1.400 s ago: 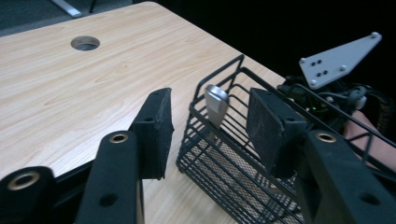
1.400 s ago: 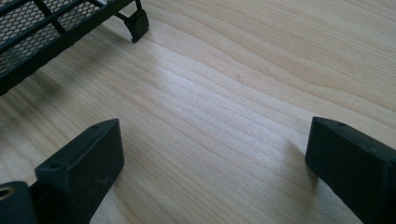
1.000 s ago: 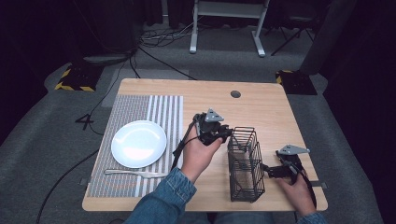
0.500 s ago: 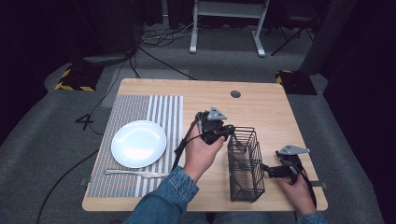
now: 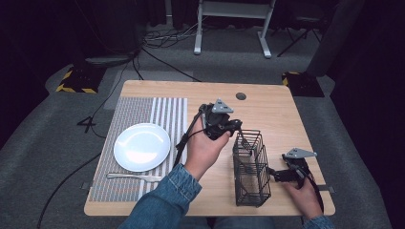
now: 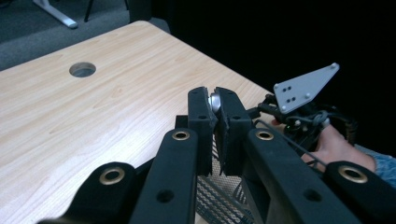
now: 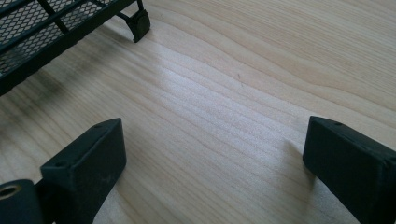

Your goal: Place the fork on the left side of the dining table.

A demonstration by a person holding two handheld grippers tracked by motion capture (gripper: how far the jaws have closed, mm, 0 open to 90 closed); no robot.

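With my left gripper (image 5: 237,127) clamped on a fork (image 5: 244,140) over the wire caddy (image 5: 250,169) and my right gripper (image 7: 210,163) open, tines may snag the mesh.

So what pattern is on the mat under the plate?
Grey and white stripes on the mat, clearest in the high view.

A light wooden table (image 5: 282,119) with a round hole (image 5: 241,96) near its far edge stands on grey carpet (image 5: 43,157); a striped placemat (image 5: 143,109) covers its left part, holding a white plate (image 5: 142,146) with a fork (image 5: 133,177) just in front of it. Behind the table, cables (image 5: 165,40) trail past a white desk frame (image 5: 234,19); yellow-and-black striped blocks (image 5: 76,82) sit at either side.
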